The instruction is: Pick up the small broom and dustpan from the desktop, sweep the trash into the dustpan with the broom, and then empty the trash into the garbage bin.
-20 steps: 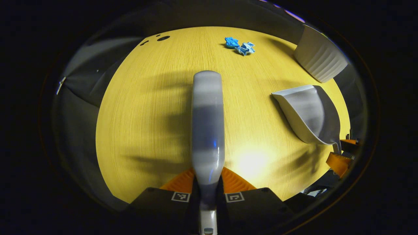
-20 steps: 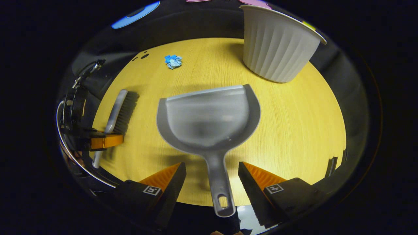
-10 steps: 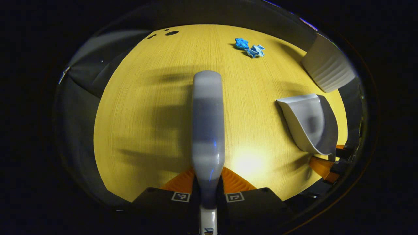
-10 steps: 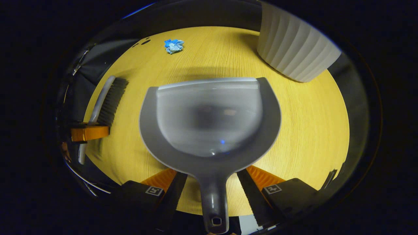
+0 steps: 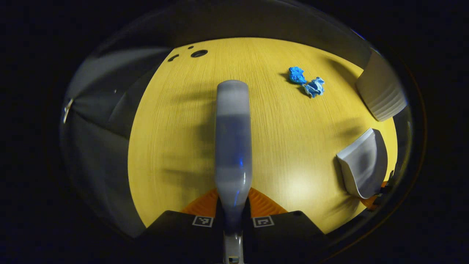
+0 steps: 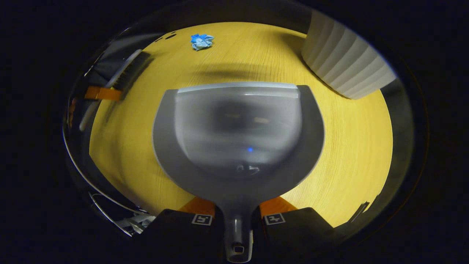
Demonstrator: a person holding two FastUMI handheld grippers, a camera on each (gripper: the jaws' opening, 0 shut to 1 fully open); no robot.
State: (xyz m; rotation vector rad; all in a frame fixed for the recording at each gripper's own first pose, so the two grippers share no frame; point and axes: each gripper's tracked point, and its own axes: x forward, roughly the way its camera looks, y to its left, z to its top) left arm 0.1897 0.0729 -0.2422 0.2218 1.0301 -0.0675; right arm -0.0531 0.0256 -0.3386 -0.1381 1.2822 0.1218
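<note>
In the left gripper view my left gripper [image 5: 233,207] is shut on the grey broom [image 5: 233,143], whose back runs straight ahead over the yellow desktop [image 5: 176,146]. Two blue crumpled scraps of trash [image 5: 306,81] lie ahead to the right. In the right gripper view my right gripper [image 6: 237,212] is shut on the handle of the grey dustpan [image 6: 238,132], which is held above the desk. The dustpan [image 5: 362,163] also appears at the right edge of the left gripper view. The broom [image 6: 124,73] and the trash [image 6: 201,41] sit far left in the right gripper view.
A white ribbed garbage bin [image 6: 346,64] stands at the back right of the desk, also seen as the bin [image 5: 381,93] in the left gripper view. Small dark holes [image 5: 198,54] mark the desk's far left corner. The desk edge drops off on the left.
My right gripper has closed on the dustpan handle and lifted the pan. The left gripper with the broom has swung left, so the trash and dustpan now sit further right.
</note>
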